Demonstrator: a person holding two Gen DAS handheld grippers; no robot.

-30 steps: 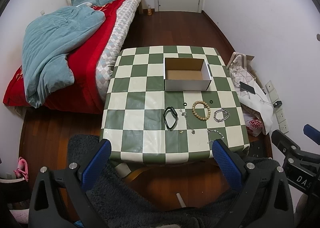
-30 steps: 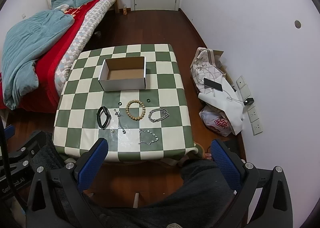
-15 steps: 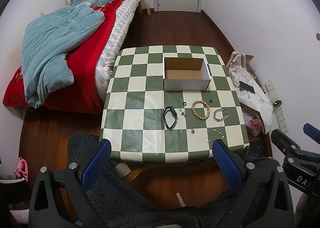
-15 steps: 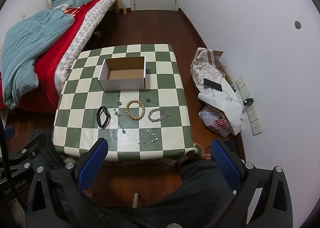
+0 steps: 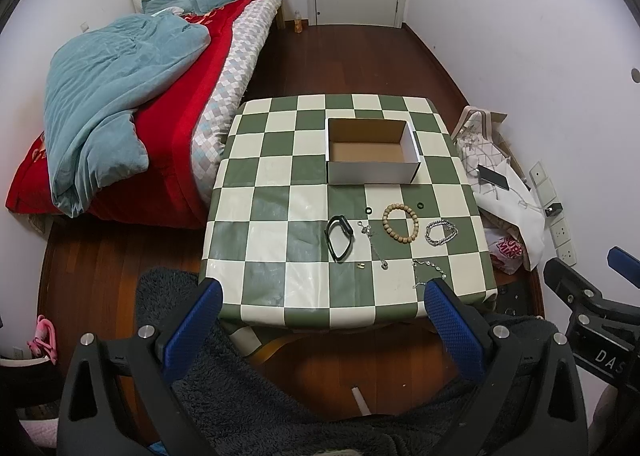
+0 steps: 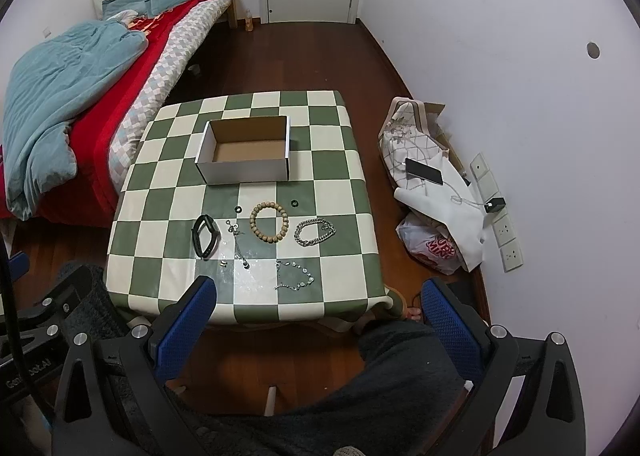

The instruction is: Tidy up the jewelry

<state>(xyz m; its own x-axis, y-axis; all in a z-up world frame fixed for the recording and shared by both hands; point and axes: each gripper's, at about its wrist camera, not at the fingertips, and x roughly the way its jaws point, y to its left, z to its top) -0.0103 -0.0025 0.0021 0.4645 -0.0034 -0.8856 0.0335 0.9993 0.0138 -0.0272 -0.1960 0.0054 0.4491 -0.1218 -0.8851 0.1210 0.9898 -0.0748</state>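
Left wrist view shows almost nothing changed from the earlier frames: the left gripper hangs above the near edge of the checkered table with its blue pads spread wide and nothing between them, just as it did a second ago, and the framing has drifted only a hair. Right wrist view tells the same story for the right gripper, jaws spread apart, empty, held over the person's lap near the table's near right corner

Every piece of jewelry lies where it lay in the earlier pictures. The cardboard box sits open and empty toward the far side of the table. Nearer, in a loose row from left to right, are the black wristband, a thin silver pendant chain, the wooden bead bracelet and the silver chain bracelet, with two small black rings just beyond them. A beaded silver bracelet lies nearest of all (partly behind the right pad in the left view)

Since nothing has moved and the box holds nothing, my reading is that the sorting has not begun; both tools seem poised to start, well apart from any item
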